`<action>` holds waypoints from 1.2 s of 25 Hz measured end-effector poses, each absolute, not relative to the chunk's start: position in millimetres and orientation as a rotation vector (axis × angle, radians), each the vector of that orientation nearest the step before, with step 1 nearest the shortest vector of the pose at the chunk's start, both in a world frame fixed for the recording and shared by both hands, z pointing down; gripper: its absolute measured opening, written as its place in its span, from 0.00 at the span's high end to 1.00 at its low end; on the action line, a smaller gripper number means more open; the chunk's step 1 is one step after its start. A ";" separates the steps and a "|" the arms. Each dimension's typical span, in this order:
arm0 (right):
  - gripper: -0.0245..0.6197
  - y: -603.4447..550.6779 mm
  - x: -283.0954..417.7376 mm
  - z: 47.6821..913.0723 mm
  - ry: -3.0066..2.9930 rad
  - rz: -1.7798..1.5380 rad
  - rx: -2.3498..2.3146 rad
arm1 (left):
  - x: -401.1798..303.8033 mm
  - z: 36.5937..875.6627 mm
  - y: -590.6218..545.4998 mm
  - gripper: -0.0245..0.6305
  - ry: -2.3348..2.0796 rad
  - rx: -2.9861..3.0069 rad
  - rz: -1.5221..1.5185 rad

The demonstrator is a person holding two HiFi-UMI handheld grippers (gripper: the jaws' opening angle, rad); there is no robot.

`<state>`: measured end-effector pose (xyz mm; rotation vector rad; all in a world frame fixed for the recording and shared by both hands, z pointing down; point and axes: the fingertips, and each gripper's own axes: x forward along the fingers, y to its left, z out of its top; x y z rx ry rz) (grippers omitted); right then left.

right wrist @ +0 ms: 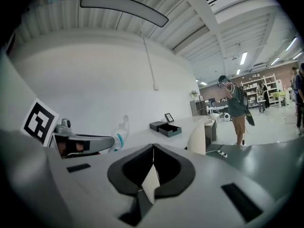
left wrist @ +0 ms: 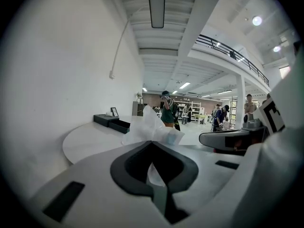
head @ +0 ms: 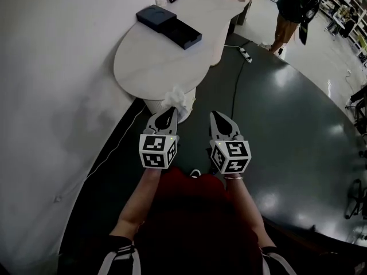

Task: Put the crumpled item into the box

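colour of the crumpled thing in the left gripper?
White, slightly see-through. The crumpled item shows best in the left gripper view.

Open workshop hall: shelves point(right wrist: 266, 85) at 1 o'clock, mezzanine point(left wrist: 237, 56) overhead (railed), strip light point(left wrist: 156, 4), dark glossy floor point(head: 298, 125), white table point(head: 155, 56) at 12 o'clock, person point(head: 289, 10) standing beyond.

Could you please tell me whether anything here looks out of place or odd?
Nothing looks spilled or broken. The crumpled paper is pinched in the left claw, not yet in the box, which sits open at the table's far end beside what looks like its lid. A power strip lies loose on the floor.
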<state>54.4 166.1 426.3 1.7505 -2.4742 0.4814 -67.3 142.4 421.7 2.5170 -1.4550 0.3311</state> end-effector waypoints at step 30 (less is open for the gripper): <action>0.94 51.5 68.5 433.5 -2.462 0.499 1.765 | -69.4 428.8 16.2 0.93 -1.489 2.480 0.320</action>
